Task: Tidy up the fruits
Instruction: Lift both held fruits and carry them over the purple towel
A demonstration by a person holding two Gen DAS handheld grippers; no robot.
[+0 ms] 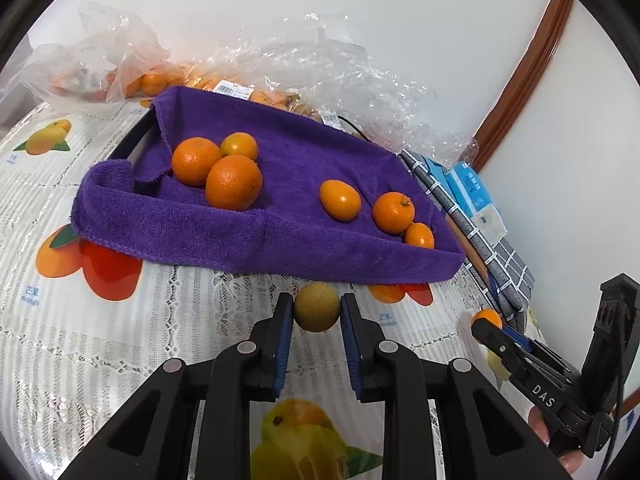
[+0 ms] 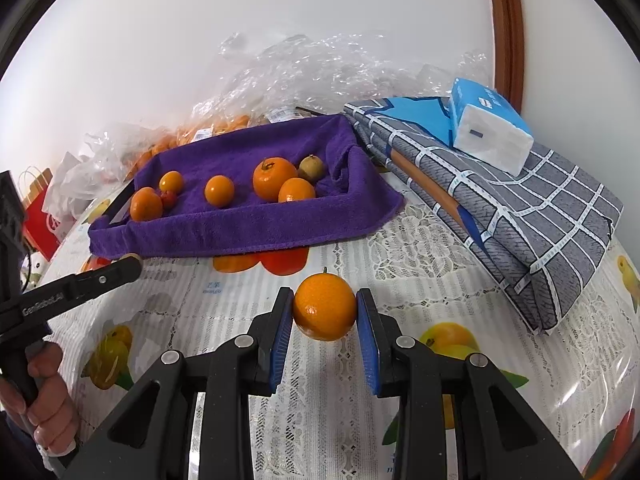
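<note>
On the table [image 2: 420, 240], which carries a plastic cloth printed with fruits, the left gripper [image 1: 316, 310] holds a small brownish-yellow fruit [image 1: 316, 307] between its two blue pads [image 1: 282, 344]. The pads press this fruit on both sides, and it sits just in front of the near edge of the purple towel [image 1: 256, 236]. The towel lines a tray [image 1: 132, 140] that stands toward the back of the table.

Inside the tray, at its left end, three oranges [image 1: 234, 182] lie touching each other. In the middle lies one oval orange fruit [image 1: 340, 200], alone. At the right end two more orange fruits [image 1: 394, 207] lie side by side, and the right wrist view shows another brownish fruit [image 2: 311, 168] in the back right corner of the tray. In the same view a tiny red fruit [image 2: 169, 199] lies at the left end, against one orange.

More to the right, near the front edge of the table, the right gripper [image 2: 324, 308] is closed on an orange [image 2: 325, 307], which fills the gap between its pads. The orange has a short stem on top and it is well apart from the tray.

Behind the tray lie crumpled plastic bags [image 2: 320, 64] with more oranges inside. At the right edge of the table lies a folded checked cloth [image 2: 520, 208], and a tissue pack [image 2: 488, 128] rests on top of it.
</note>
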